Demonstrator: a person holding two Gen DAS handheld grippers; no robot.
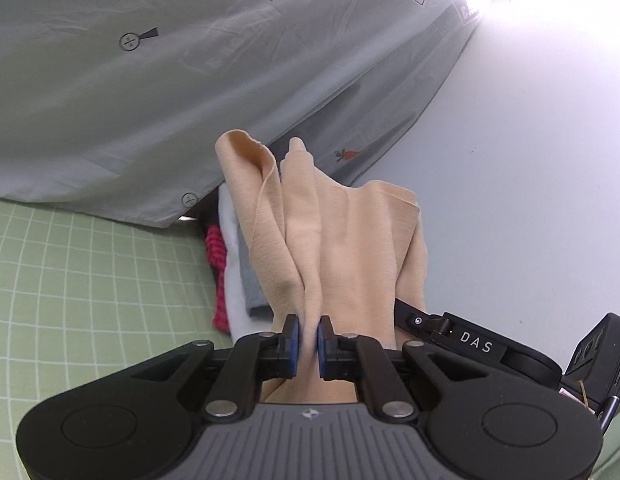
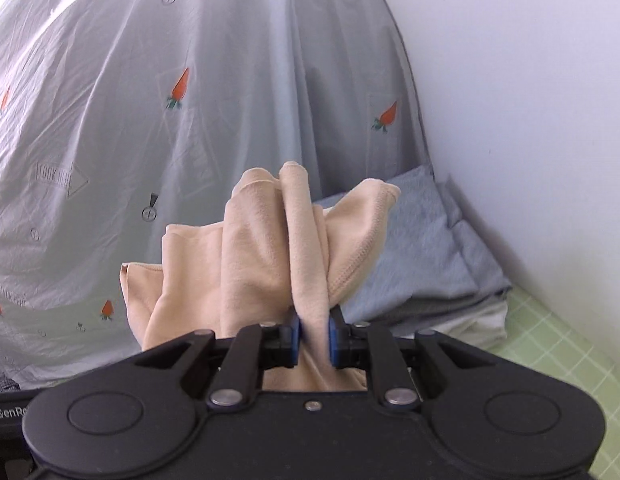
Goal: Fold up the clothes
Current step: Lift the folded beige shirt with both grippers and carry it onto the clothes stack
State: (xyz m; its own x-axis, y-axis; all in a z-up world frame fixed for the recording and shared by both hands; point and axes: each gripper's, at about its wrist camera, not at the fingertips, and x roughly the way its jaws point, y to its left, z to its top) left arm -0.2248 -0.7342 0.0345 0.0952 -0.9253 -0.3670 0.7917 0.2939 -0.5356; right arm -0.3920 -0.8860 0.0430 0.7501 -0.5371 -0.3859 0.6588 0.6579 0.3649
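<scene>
Nearest, left wrist view: left gripper (image 1: pixel 307 338), black with blue pads, jaws drawn narrow and pinching a fold of peach garment (image 1: pixel 330 248). Cloth bunched upright between the fingers, rising ahead of them in soft vertical pleats, one rounded corner uppermost at the left.

At lower right of the same view: right gripper (image 1: pixel 510 354), seen from the side as a black body lettered "DAS", close beside the hanging cloth.

Right wrist view: right gripper (image 2: pixel 313 334), same build, jaws likewise narrow and clamped on a thick pleat of the peach garment (image 2: pixel 269 248); stitched hem edge curling out to the right, further folds spilling left.

Below and behind, on green gridded bedsheet (image 1: pixel 69 280): stack of folded clothes, comprising grey folded garment (image 2: pixel 422 248) on top, white layer (image 2: pixel 470 322) beneath, and red knitted item (image 1: pixel 219 276) at the left edge as seen from the left wrist.

Beyond the stack: pale grey carrot-print curtain (image 2: pixel 189 100), creased, printed with orange carrots, arrows and small round symbols, hanging down to the bed.

Farthest: plain white wall (image 2: pixel 530 100), meeting the curtain at the corner.
</scene>
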